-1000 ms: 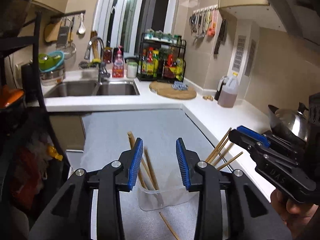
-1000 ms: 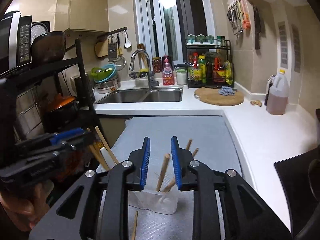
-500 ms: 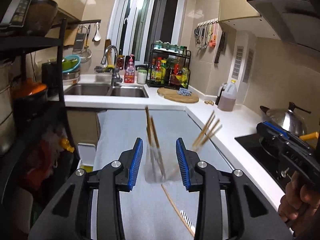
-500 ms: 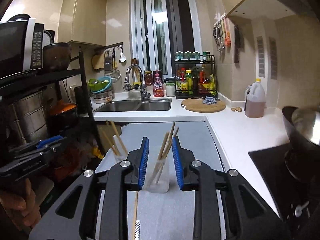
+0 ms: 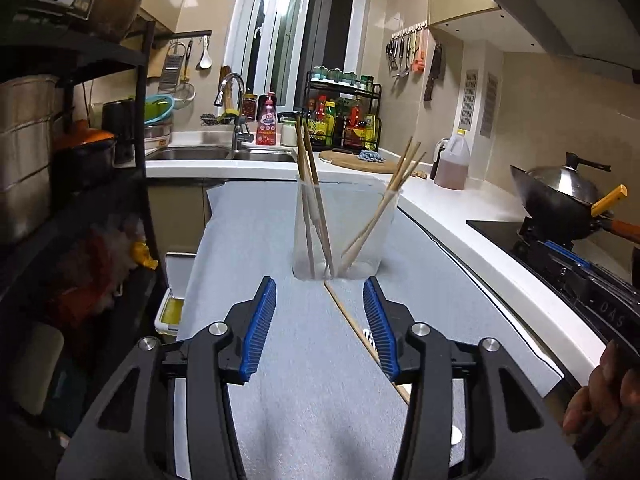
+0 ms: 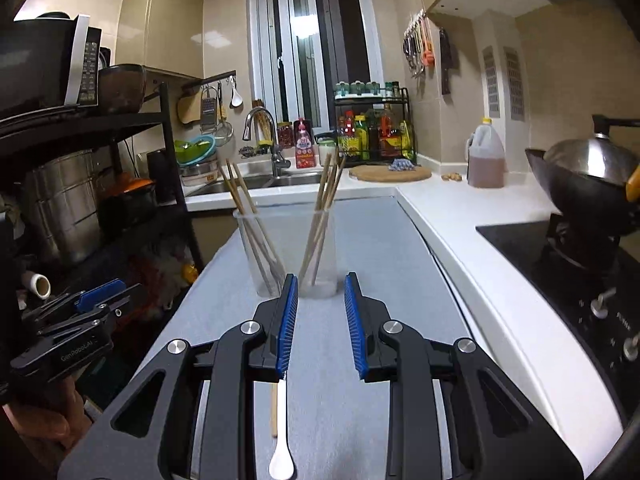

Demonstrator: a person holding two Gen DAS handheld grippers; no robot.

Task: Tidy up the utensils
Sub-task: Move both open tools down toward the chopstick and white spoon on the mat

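Inventory, as I see it from my two wrist cameras.

1. Left gripper (image 5: 319,324): jaws spread wide, blue pads facing each other, nothing between them. It hovers above the grey mat (image 5: 248,248), short of the container.

2. Right gripper (image 6: 321,322): jaws likewise parted and holding nothing, its tips just in front of the container's base.

3. Clear plastic container (image 5: 345,232) (translucent, seemingly two compartments side by side): stands upright on the mat, ahead of both grippers.

4. Chopsticks, left bundle (image 5: 308,184): standing in the left compartment, leaning slightly left in the right wrist view.

5. Chopsticks, right bundle (image 5: 384,200): standing in the right compartment, tilted to the right, tips fanned apart.

6. Loose chopstick (image 5: 352,320): lying flat on the mat, running from the container's base back toward me, passing under the left gripper's right finger.

7. White spoon (image 6: 281,440): lying on the mat beneath the right gripper, bowl end nearest the camera, beside a wooden stick (I cannot tell whether they touch).

8. Surroundings: white counter (image 6: 460,208) to the right of the mat; wok (image 5: 560,196) on the stove; sink (image 5: 224,155) at the far end.
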